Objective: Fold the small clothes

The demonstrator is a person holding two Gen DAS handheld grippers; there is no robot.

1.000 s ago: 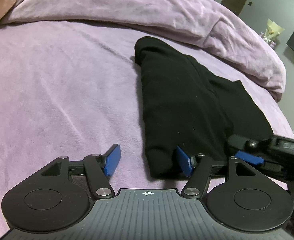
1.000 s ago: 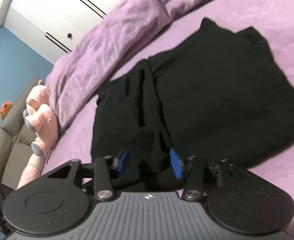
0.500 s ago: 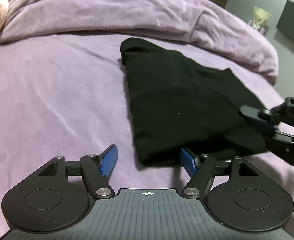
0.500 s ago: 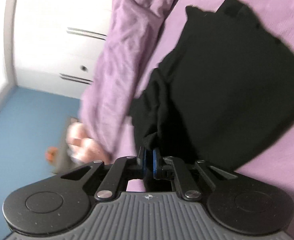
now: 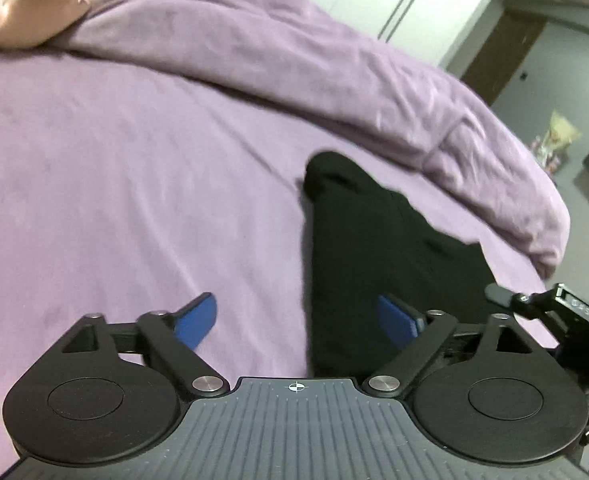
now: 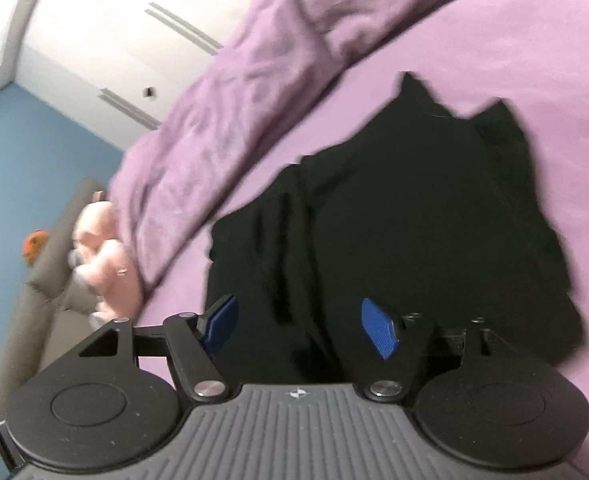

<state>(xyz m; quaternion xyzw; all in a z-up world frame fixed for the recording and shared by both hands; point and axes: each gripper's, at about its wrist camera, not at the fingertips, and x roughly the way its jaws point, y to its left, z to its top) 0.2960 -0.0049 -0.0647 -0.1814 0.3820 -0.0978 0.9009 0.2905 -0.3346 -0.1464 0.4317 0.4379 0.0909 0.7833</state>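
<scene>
Right wrist view: half a second ago my right gripper (image 6: 298,330) pinched the black garment (image 6: 414,220); now its jaws have just spread, letting go. Left gripper (image 5: 294,320) jaws spread too, garment at lower right on the bed (image 5: 114,180). This fold looks laid.

No readable text anywhere — the right gripper's (image 5: 566,312) marking is blurred.

The pink plush toy (image 5: 42,4) is cut off by the left-wrist picture's top left corner. Motion blur softens the near edge of the folded black cloth garment (image 6: 414,220) and the rumpled purple duvet (image 6: 254,80) beyond it.
</scene>
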